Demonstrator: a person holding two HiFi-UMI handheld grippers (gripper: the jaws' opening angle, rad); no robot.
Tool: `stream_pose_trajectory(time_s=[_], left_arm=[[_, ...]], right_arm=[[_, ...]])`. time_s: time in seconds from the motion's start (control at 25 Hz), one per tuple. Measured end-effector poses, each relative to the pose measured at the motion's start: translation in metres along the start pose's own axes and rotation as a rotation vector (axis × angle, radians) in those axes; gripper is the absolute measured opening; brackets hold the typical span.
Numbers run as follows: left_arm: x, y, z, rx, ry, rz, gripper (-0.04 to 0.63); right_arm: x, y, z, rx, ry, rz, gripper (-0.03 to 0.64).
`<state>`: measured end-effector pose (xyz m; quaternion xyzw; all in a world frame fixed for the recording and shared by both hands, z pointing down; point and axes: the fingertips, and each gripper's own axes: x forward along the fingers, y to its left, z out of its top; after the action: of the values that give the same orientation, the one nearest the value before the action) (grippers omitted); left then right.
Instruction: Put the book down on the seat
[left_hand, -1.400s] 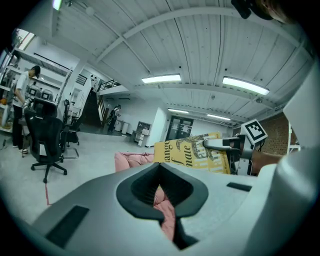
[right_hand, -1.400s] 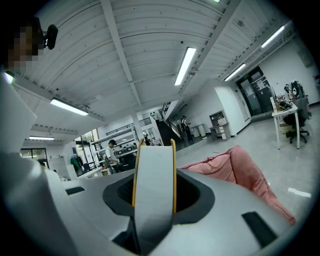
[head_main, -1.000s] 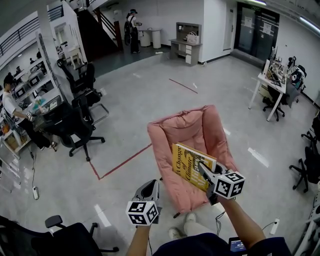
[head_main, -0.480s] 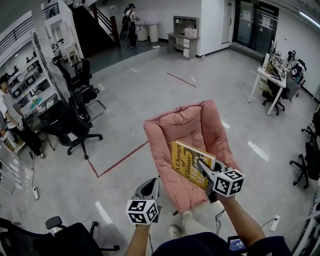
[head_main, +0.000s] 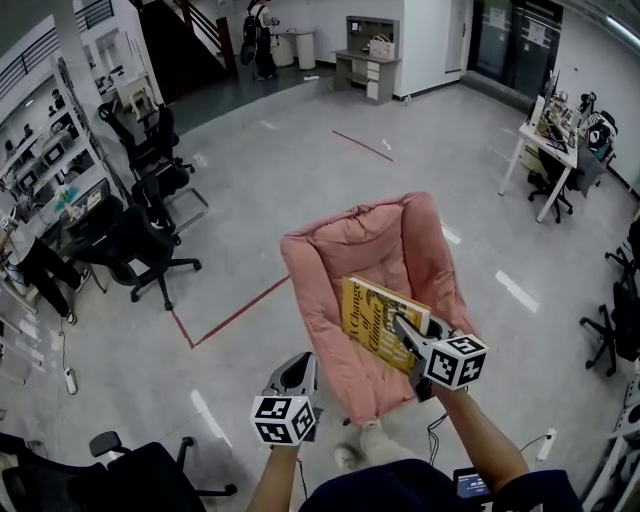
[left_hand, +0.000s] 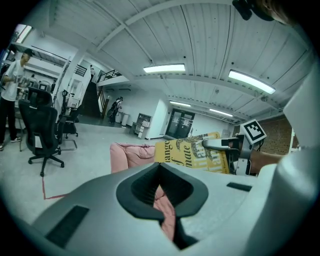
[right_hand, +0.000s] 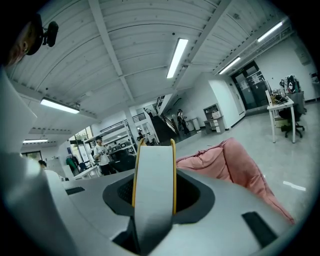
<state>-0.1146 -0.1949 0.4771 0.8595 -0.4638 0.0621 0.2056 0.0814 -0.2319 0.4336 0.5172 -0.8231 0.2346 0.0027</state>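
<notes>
A yellow book (head_main: 375, 318) hangs tilted above the pink cushioned seat (head_main: 330, 270). My right gripper (head_main: 408, 335) is shut on the book's near edge. In the right gripper view the book's white page edge (right_hand: 154, 170) stands upright between the jaws of that gripper (right_hand: 154, 196), and the seat (right_hand: 235, 165) lies beyond. My left gripper (head_main: 294, 378) hovers by the seat's front left corner, shut and holding nothing. From the left gripper (left_hand: 161, 187) I see the seat (left_hand: 127, 155), the book (left_hand: 187, 152) and the right gripper (left_hand: 220, 144) at the right.
Black office chairs (head_main: 140, 240) stand at the left, another (head_main: 130, 475) at the bottom left, more (head_main: 620, 320) at the right edge. A red tape line (head_main: 235, 315) crosses the floor left of the seat. A white desk (head_main: 550, 140) stands at the far right. My shoes (head_main: 365, 440) show below the seat.
Both grippers have come down and forward a little over the seat, the book still held by the right one. The left gripper stays shut.
</notes>
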Motion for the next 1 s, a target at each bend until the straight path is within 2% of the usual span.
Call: stream_pose_trajectory(time_s=[0.56, 0.8, 1.0], left_arm=[[0.053, 0.006, -0.017, -0.047, 0.059, 0.024, 0.005], [0.072, 0.0, -0.031, -0.045, 0.099, 0.027, 0.005], [0.083, 0.011, -0.043, -0.055, 0.132, 0.046, 0.005]], right_arm=[[0.039, -0.051, -0.015, 0.023, 0.083, -0.014, 0.15], [0.052, -0.071, -0.029, 0.029, 0.132, -0.024, 0.15], [0.071, -0.082, -0.045, 0.032, 0.179, -0.027, 0.15]])
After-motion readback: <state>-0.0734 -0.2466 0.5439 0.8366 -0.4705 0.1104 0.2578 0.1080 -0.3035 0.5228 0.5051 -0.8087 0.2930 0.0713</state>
